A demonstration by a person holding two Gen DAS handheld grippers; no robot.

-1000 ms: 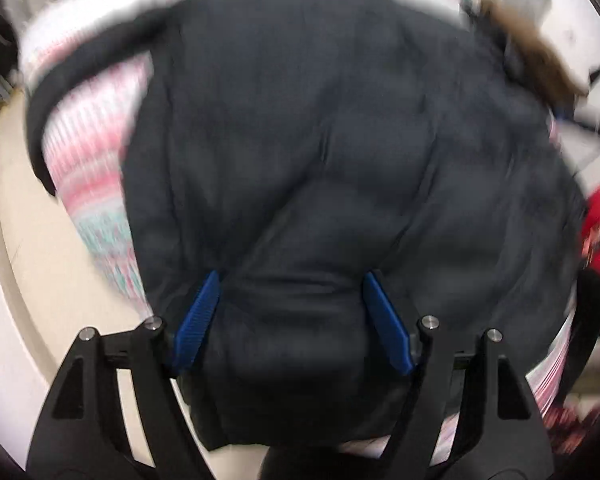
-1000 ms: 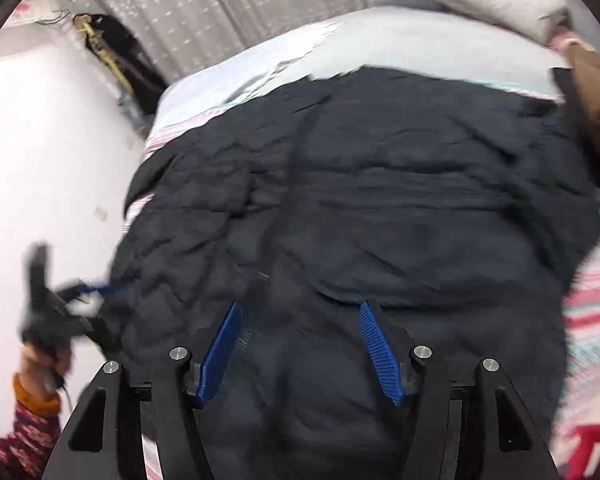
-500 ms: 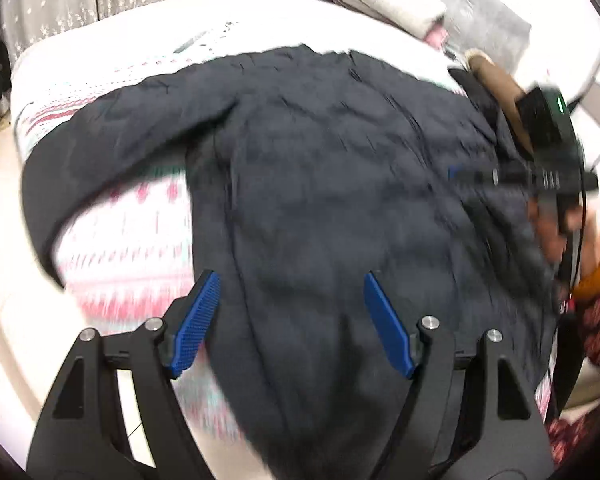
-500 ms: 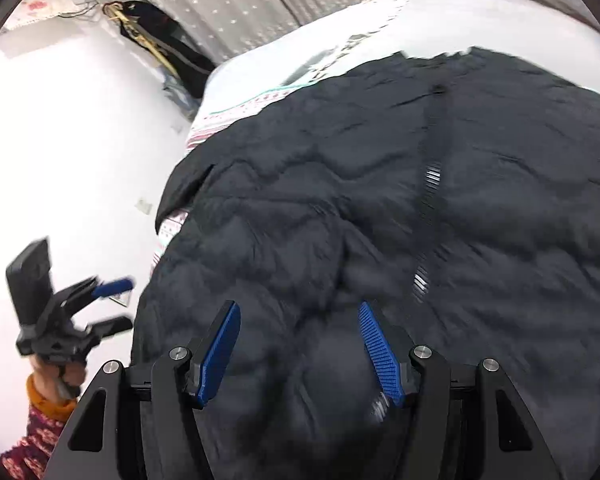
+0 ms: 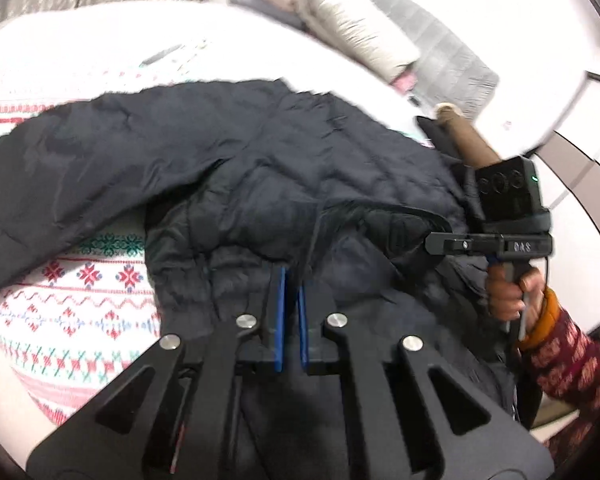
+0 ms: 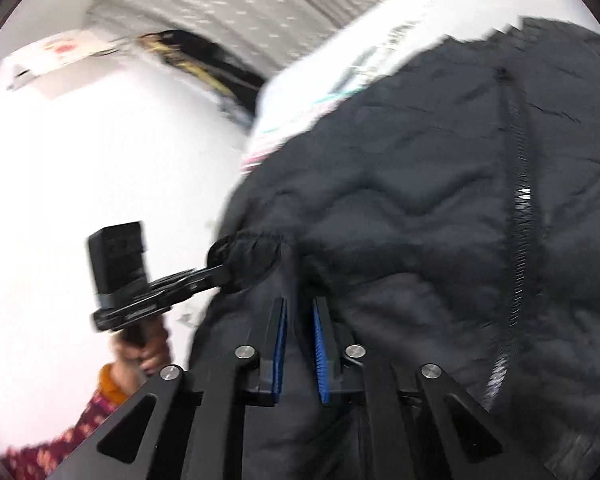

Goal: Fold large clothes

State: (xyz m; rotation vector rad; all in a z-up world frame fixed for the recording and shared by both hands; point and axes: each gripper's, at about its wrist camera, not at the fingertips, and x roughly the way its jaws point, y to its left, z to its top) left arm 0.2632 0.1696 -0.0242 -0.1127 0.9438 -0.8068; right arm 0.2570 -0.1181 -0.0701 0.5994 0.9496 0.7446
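Left wrist view showed your left claw (image 5: 291, 312) pressed nearly together, pinching a fold of the dark quilted jacket (image 5: 260, 168) that lay spread on the bed's patterned blanket (image 5: 80, 304). Your right claw (image 6: 300, 344) likewise pinched jacket fabric just beside the cuff (image 6: 248, 252). Both bites looked thin, so the slippery shell could have slid out when lifted, and the loose sleeve (image 5: 60, 176) might have dragged crooked. Only "DAS", blurred, read on the right tool.
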